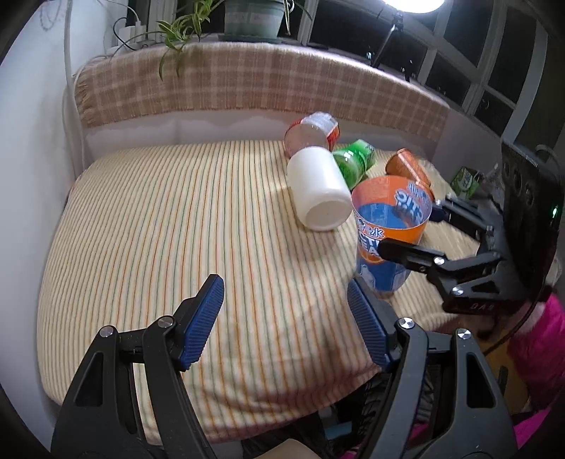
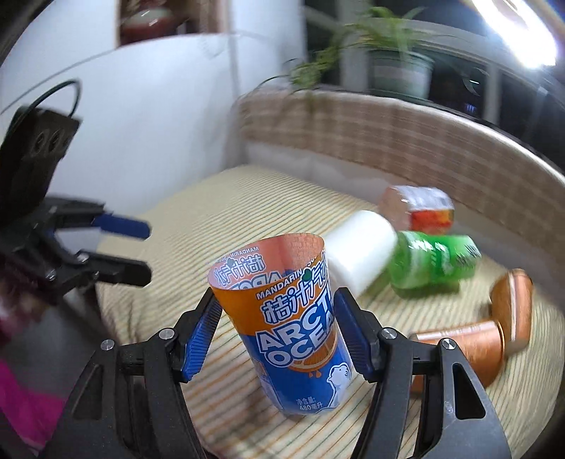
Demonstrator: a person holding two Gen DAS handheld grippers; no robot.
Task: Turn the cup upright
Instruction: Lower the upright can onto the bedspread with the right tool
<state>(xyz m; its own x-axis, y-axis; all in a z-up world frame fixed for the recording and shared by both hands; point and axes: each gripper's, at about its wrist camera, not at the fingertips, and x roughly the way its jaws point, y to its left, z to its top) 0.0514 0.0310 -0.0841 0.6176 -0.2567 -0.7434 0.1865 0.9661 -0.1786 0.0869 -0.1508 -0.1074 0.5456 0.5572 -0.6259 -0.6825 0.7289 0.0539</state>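
An orange and blue Arctic Ocean cup (image 2: 300,328) stands mouth up on the striped cloth, tilted slightly. My right gripper (image 2: 279,328) has its blue pads on both sides of the cup and is shut on it. The same cup (image 1: 386,233) shows at the right of the left wrist view, with the right gripper (image 1: 409,229) around it. My left gripper (image 1: 282,317) is open and empty above the cloth, to the left of the cup. In the right wrist view the left gripper (image 2: 144,250) is at the far left.
A white cup (image 1: 317,187), a green cup (image 1: 353,162), a red-labelled clear cup (image 1: 312,132) and an orange cup (image 1: 406,167) lie on their sides behind the held cup. A plaid-covered back edge (image 1: 247,84) and a potted plant (image 1: 250,17) stand behind the table.
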